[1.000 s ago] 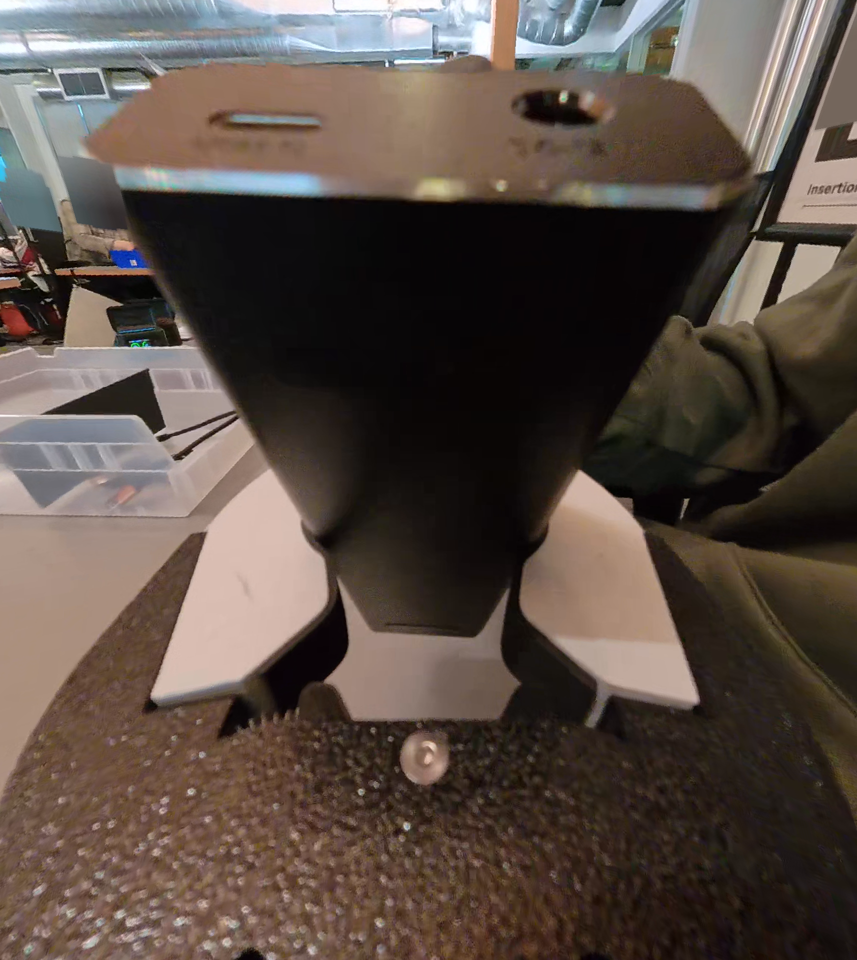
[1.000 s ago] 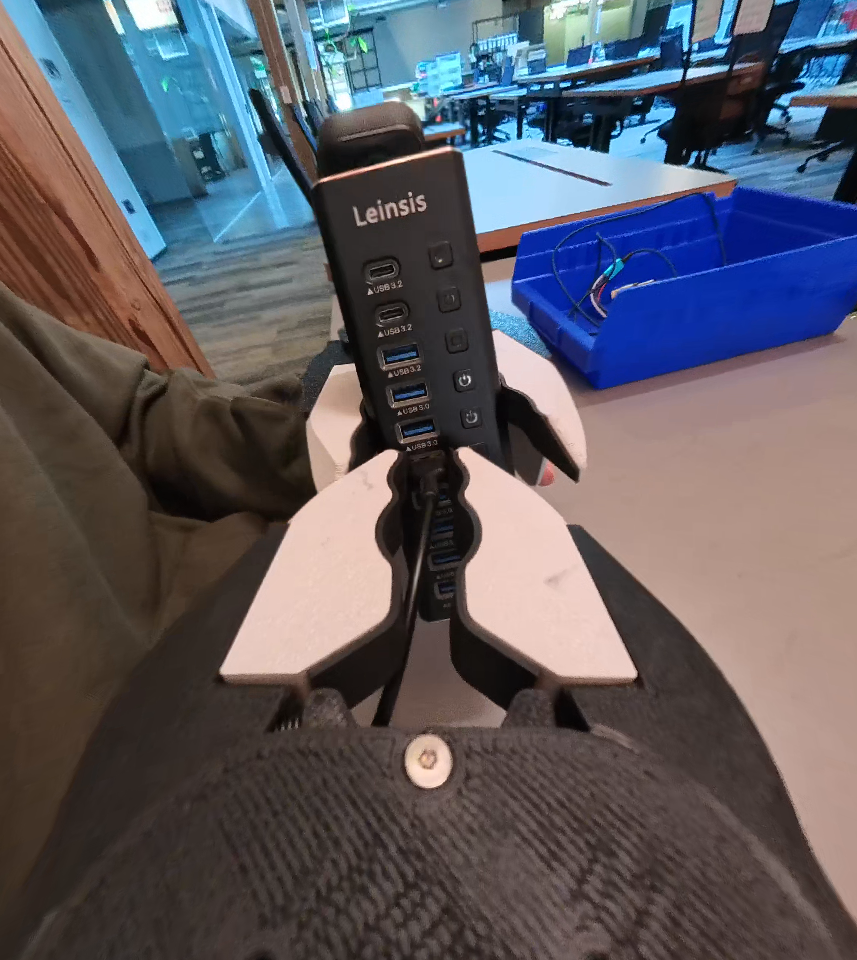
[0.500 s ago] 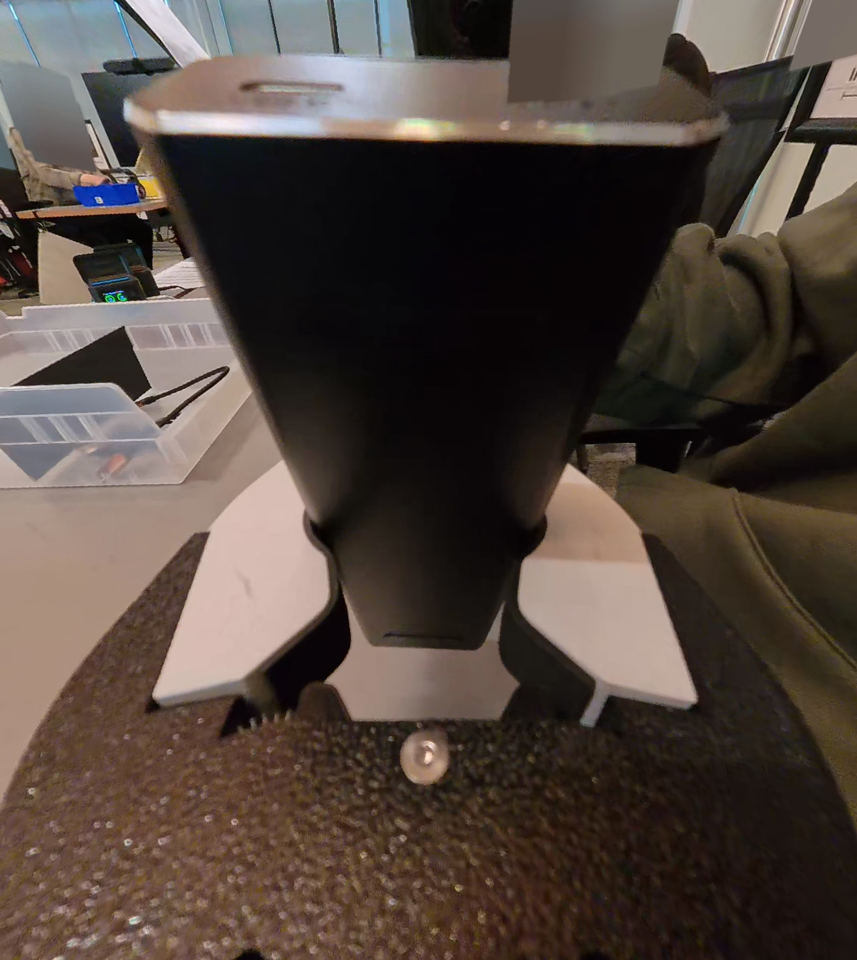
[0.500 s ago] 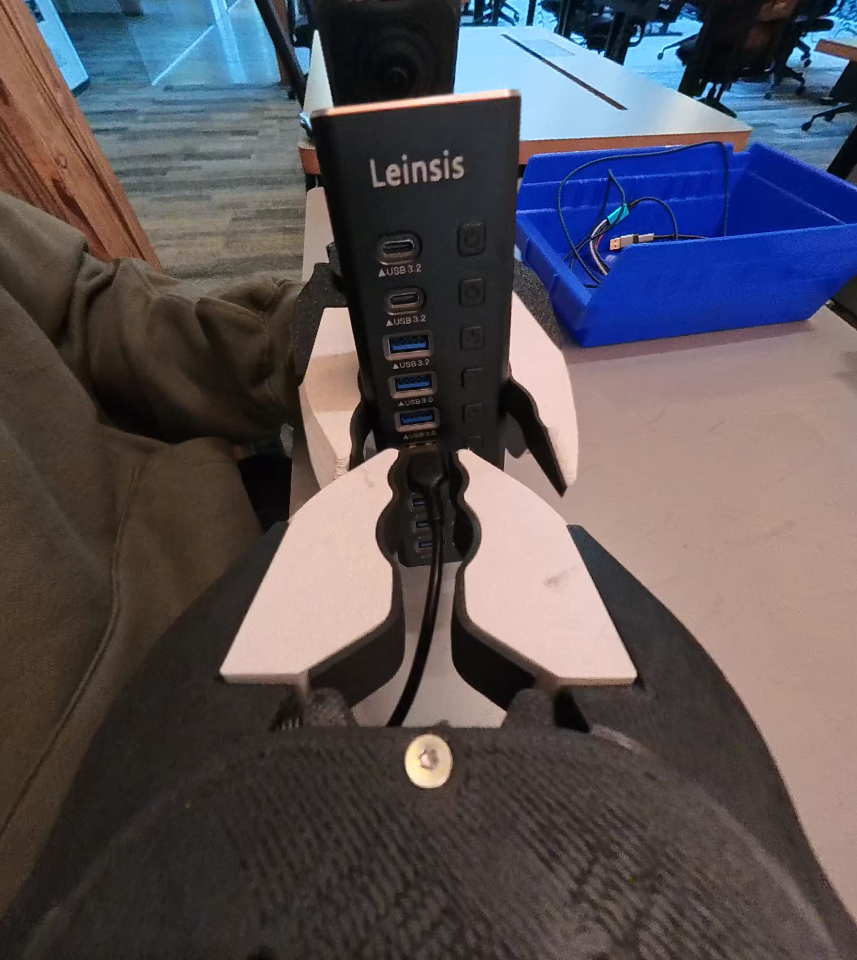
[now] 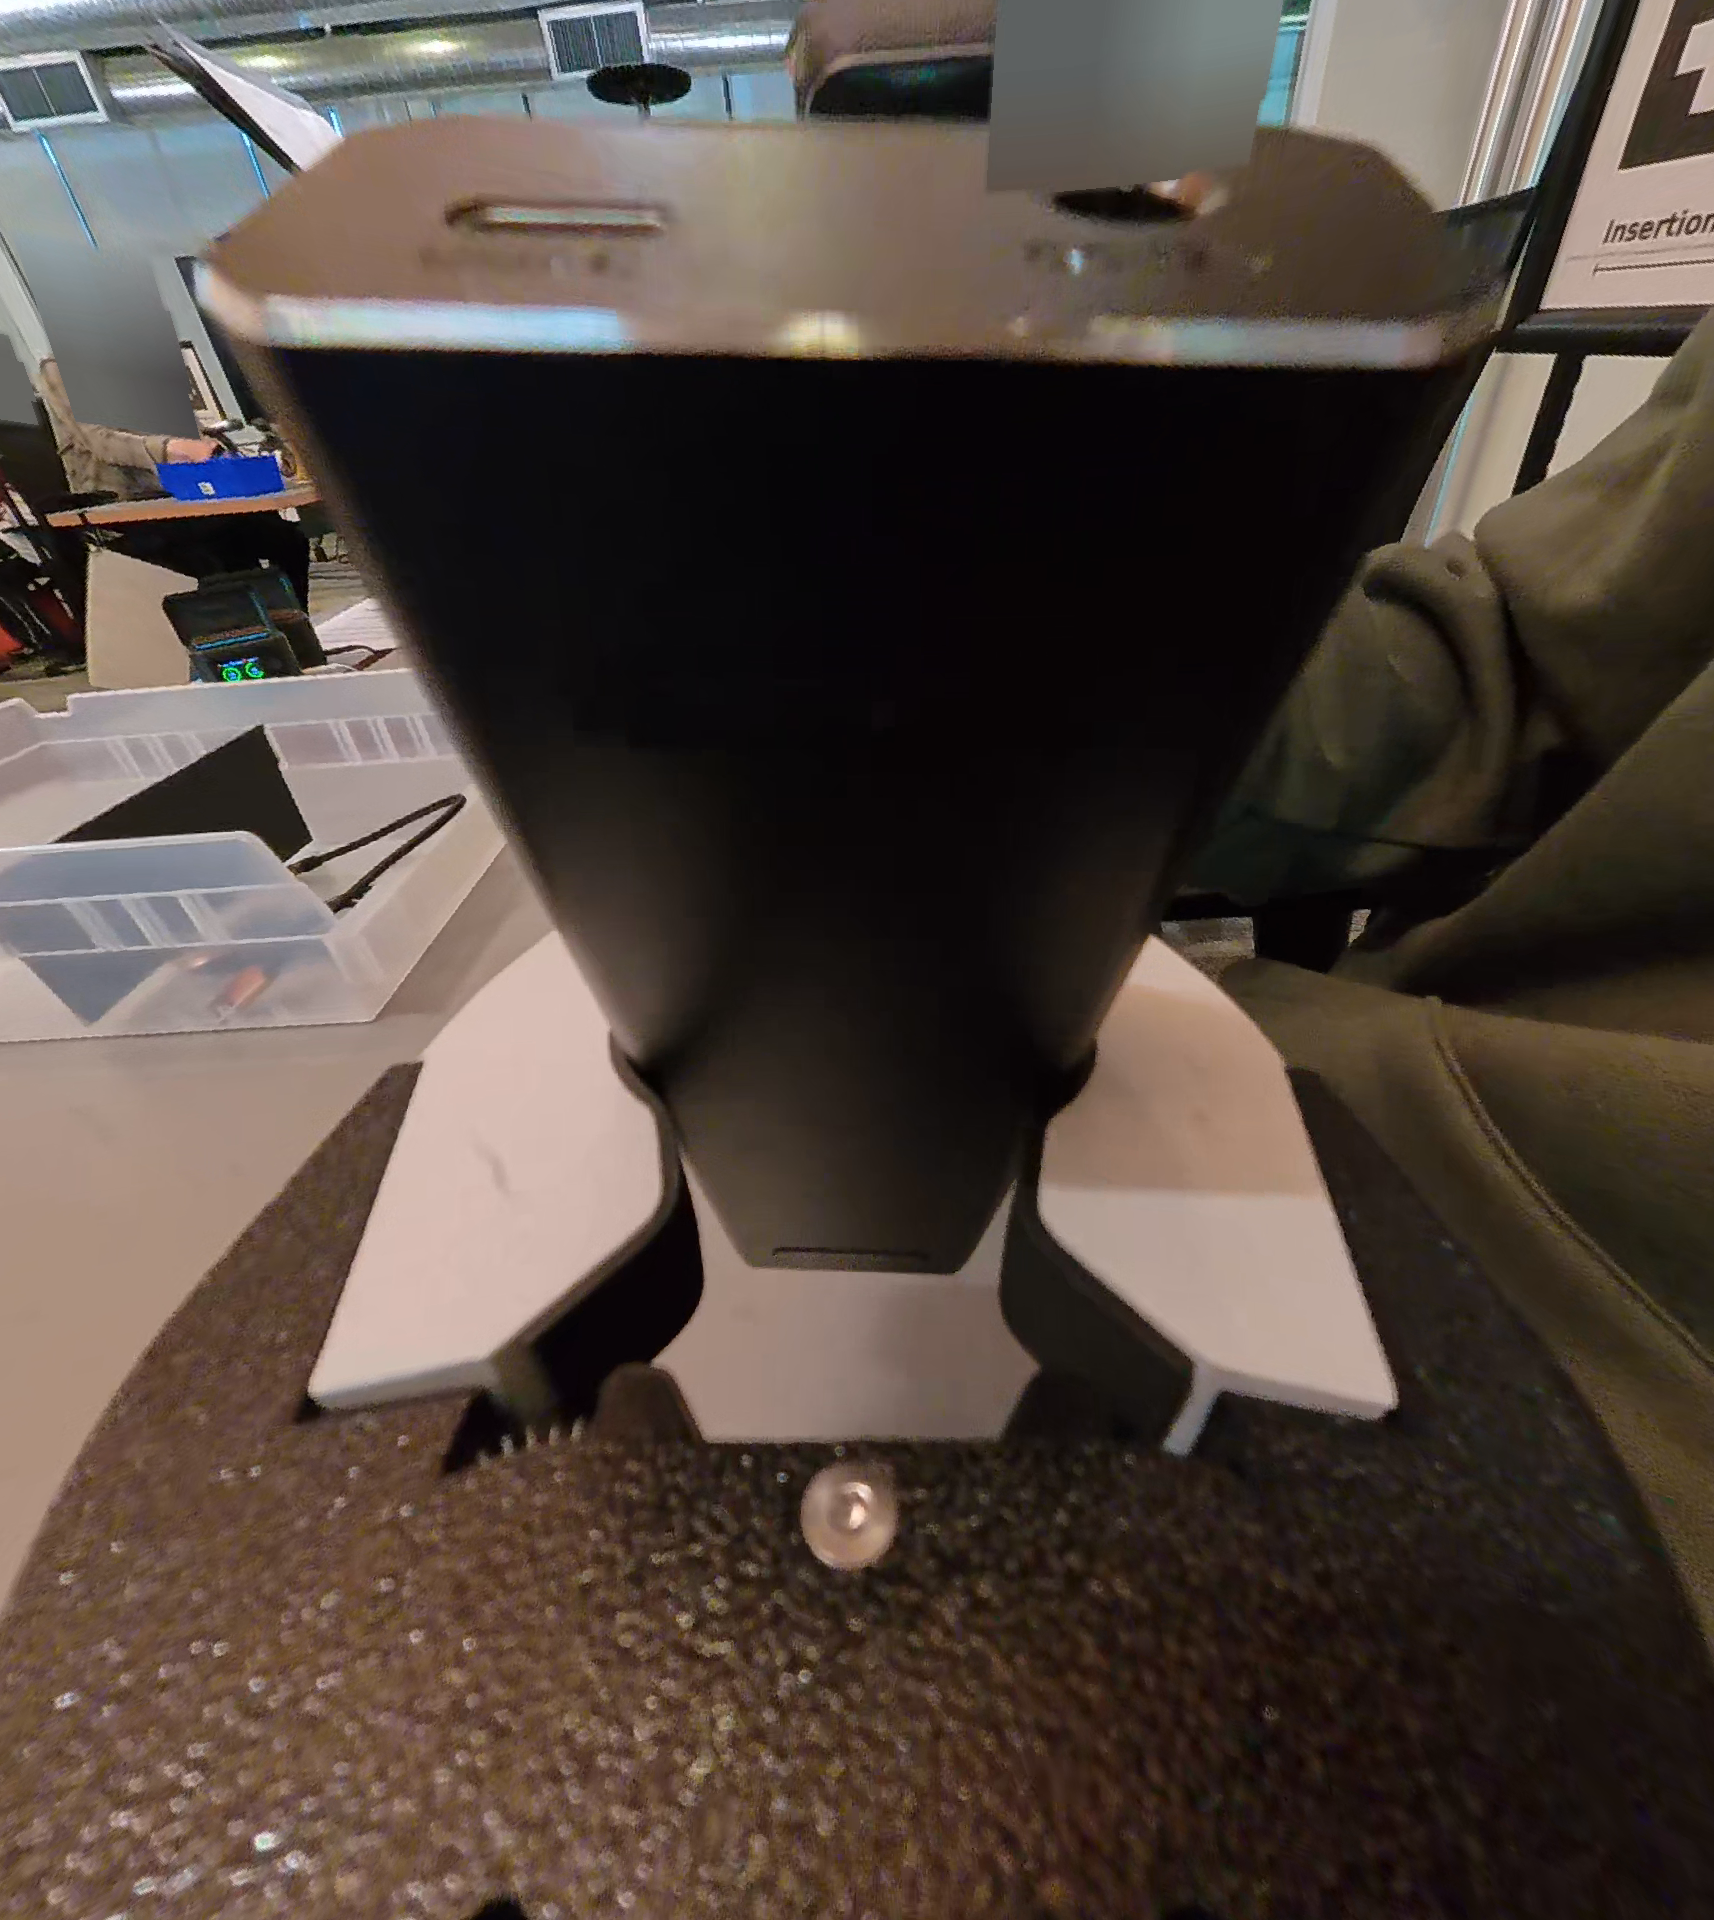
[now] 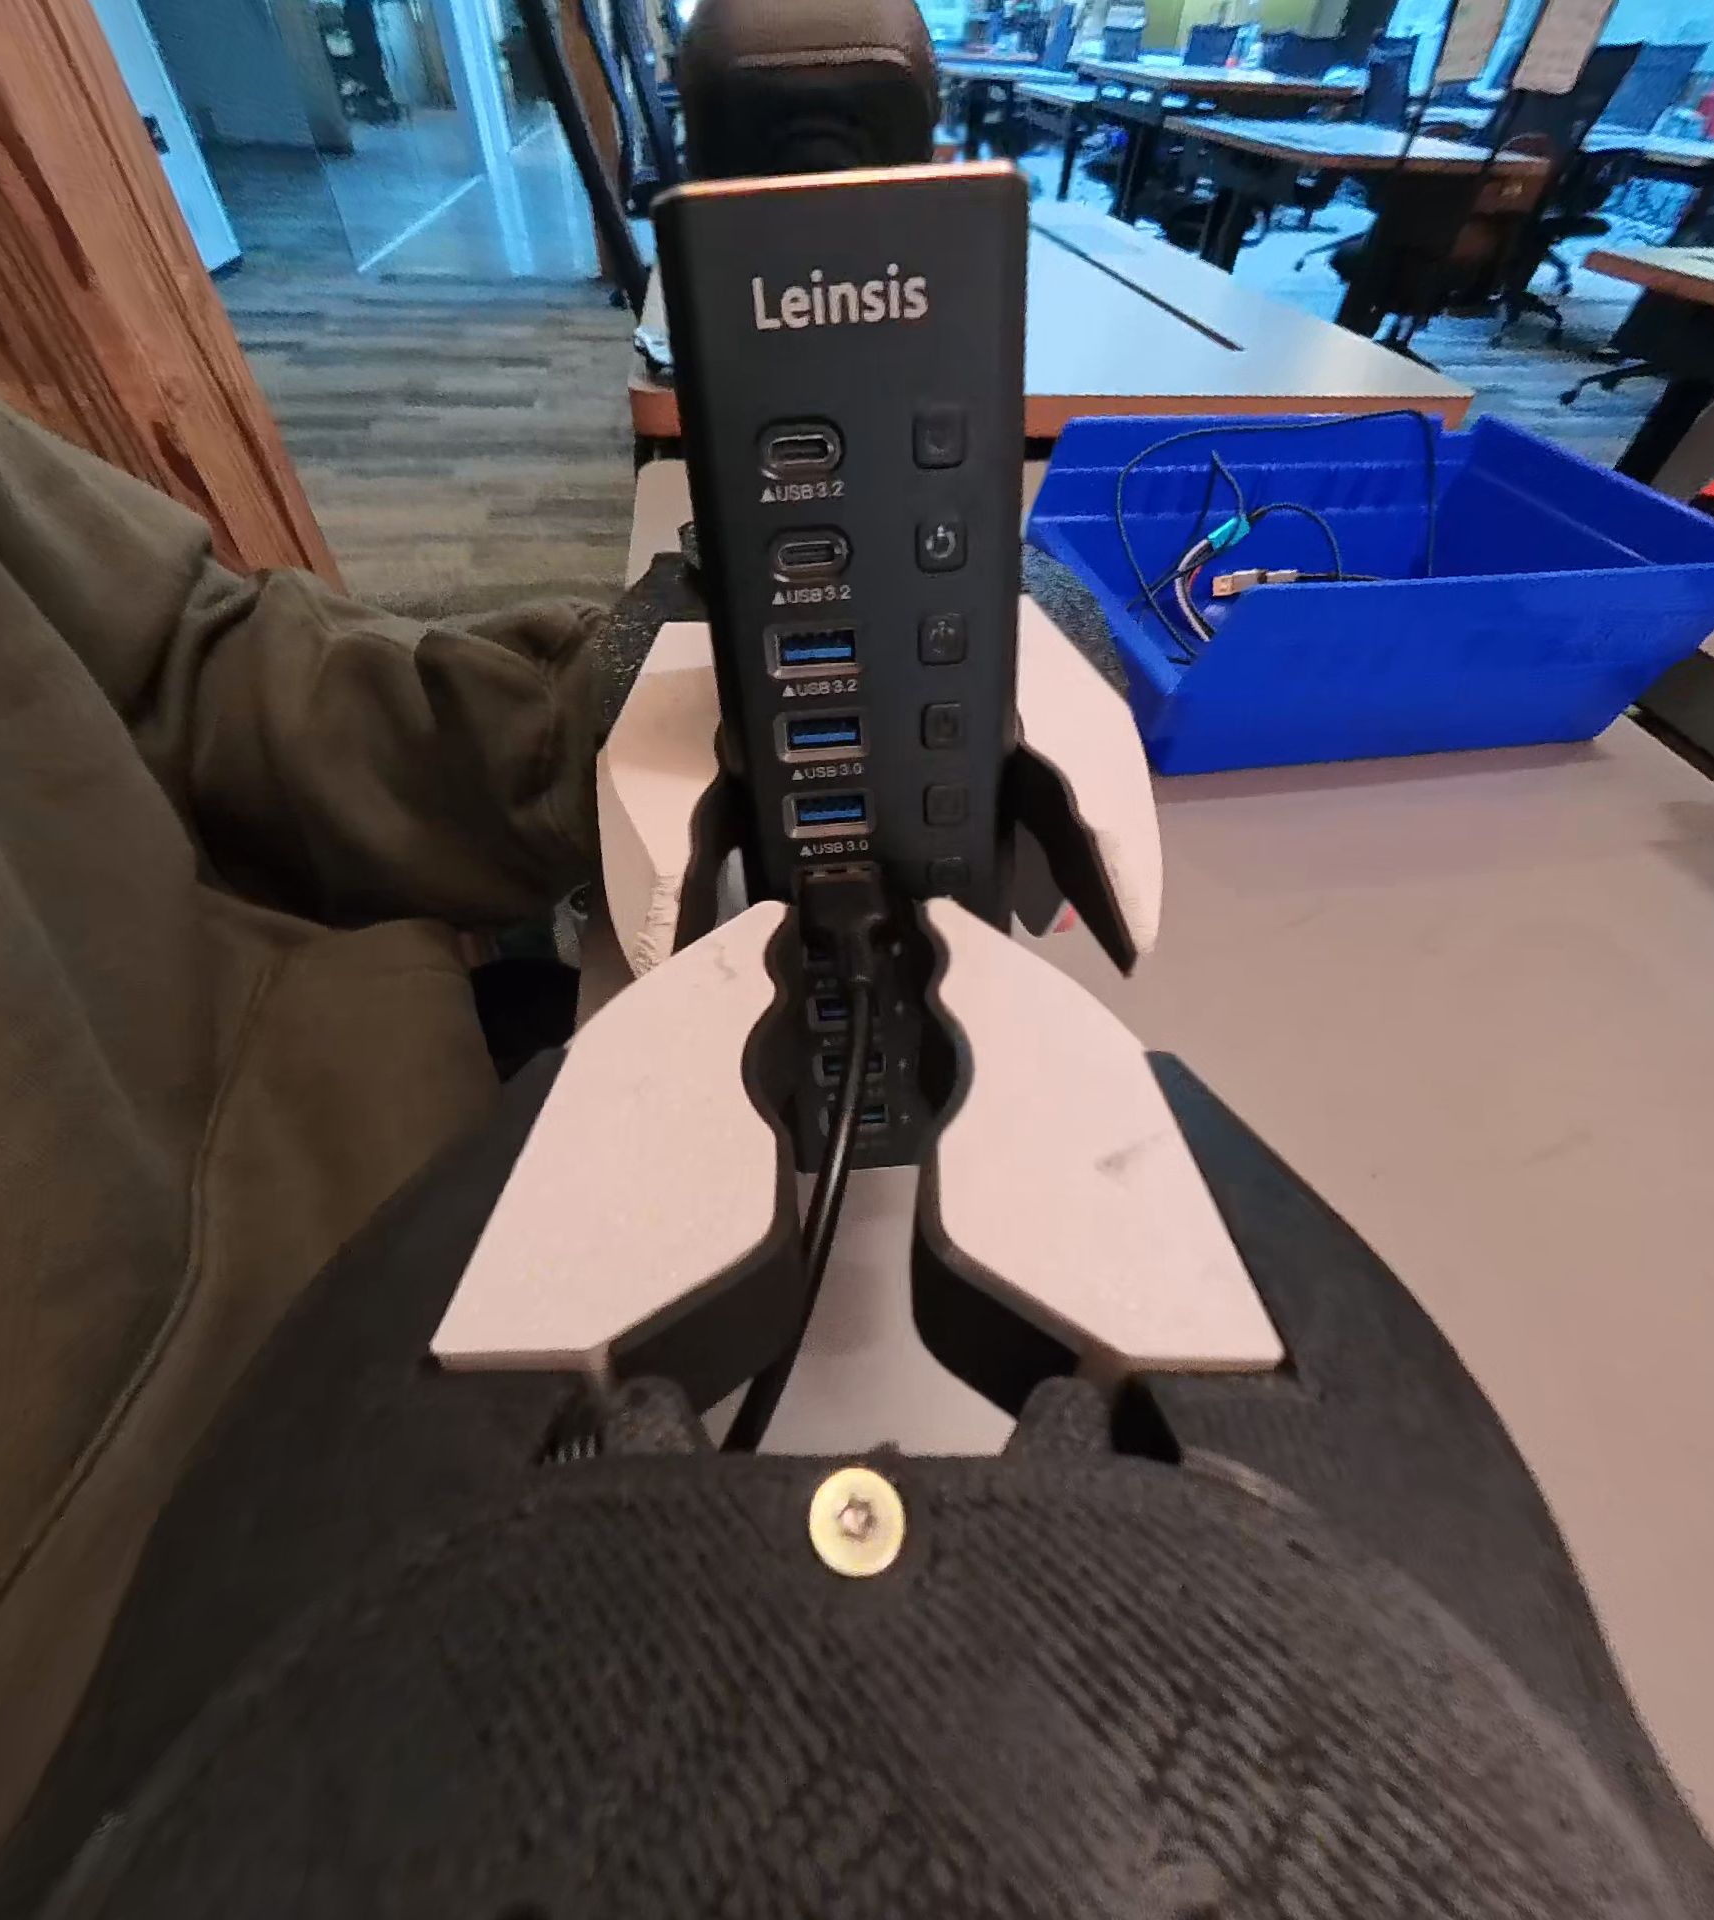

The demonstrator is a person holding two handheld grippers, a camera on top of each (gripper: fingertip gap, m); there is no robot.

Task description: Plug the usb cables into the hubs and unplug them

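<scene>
A black USB hub stands upright with its port side towards the right wrist view. My left gripper is shut on the hub's lower part, and only the hub's plain back shows in its view. Its white fingers show on either side of the hub in the right wrist view. My right gripper is shut on the black plug of a USB cable. The plug meets the hub just below three blue ports. How deep it sits is hidden.
A blue bin with loose cables stands on the grey table at the right. A clear plastic tray holding another black hub sits to the left. The person's olive sleeve is close by. The grippers are tip to tip, or close to it.
Both grippers keep their grips. The hub and both grippers have tilted and shifted a little against the background. The plug stays at the same port.
</scene>
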